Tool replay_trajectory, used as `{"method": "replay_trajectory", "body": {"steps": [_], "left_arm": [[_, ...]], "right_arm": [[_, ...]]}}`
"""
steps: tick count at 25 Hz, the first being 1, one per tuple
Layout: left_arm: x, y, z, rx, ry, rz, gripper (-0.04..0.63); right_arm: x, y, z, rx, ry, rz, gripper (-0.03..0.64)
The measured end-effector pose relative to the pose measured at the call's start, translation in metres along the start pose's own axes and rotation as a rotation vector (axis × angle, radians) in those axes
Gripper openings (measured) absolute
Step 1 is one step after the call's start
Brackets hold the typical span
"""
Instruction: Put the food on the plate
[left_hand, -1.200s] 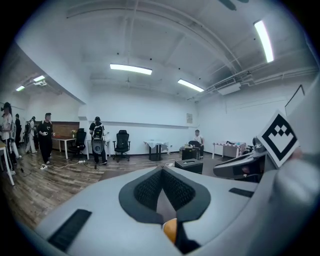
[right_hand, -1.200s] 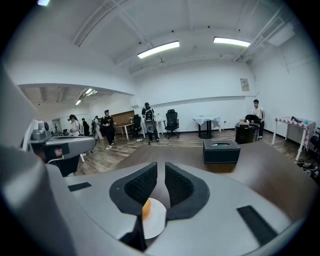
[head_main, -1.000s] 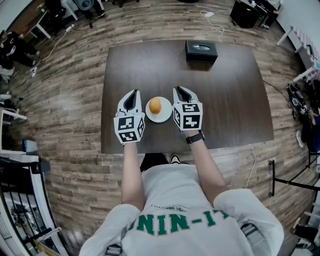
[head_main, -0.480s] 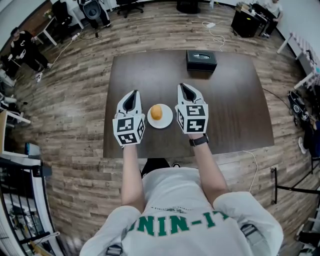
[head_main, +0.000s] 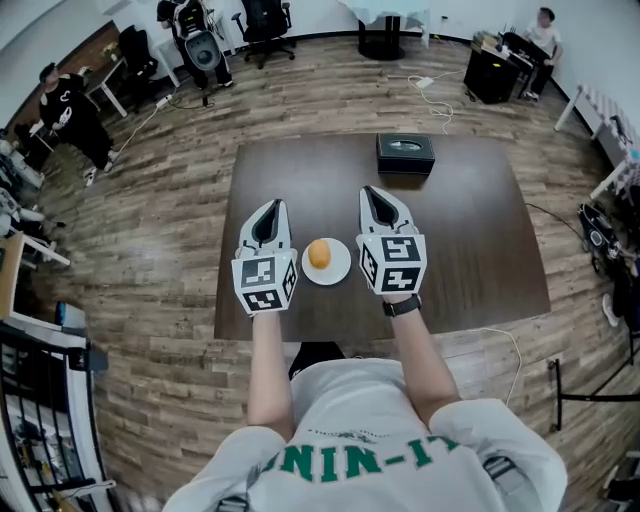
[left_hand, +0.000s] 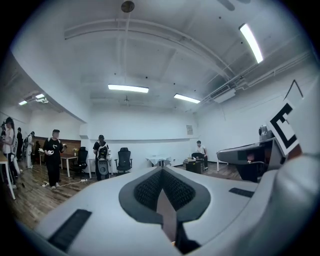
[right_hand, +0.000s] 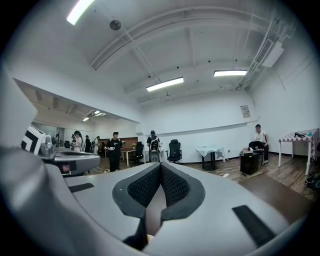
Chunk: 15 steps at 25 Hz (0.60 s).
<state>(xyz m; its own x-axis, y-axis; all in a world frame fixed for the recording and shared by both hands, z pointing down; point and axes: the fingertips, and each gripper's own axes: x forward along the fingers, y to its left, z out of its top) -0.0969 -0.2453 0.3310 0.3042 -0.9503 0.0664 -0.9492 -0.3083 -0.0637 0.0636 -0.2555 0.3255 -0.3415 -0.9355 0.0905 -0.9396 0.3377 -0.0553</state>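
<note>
**Food on the plate, both grippers empty**

In the head view, the round orange food (head_main: 319, 254) rests on the small white plate (head_main: 341, 268), near the front edge of the dark table (head_main: 470, 230). The left gripper (head_main: 271, 207) and the right gripper (head_main: 373, 192) flank the plate, each apart from it and pointing away from the person. In each gripper view the jaws are pressed together along their ribbed pads with nothing between them. Judged from this layout, the placement is complete. No other food shows on the table, which otherwise carries only a black box (head_main: 405, 153) near its far edge, so nothing appears left to move.
</note>
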Motion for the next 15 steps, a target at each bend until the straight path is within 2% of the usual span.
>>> {"method": "replay_trajectory", "body": {"steps": [8, 15], "left_arm": [[-0.009, -0.004, 0.036, 0.003, -0.042, 0.012, 0.012], [-0.015, 0.005, 0.045, 0.002, -0.056, 0.041, 0.012]], "right_arm": [[-0.013, 0.011, 0.035, -0.008, -0.073, 0.032, 0.012], [-0.019, 0.019, 0.048, -0.006, -0.107, 0.063, 0.012]]}}
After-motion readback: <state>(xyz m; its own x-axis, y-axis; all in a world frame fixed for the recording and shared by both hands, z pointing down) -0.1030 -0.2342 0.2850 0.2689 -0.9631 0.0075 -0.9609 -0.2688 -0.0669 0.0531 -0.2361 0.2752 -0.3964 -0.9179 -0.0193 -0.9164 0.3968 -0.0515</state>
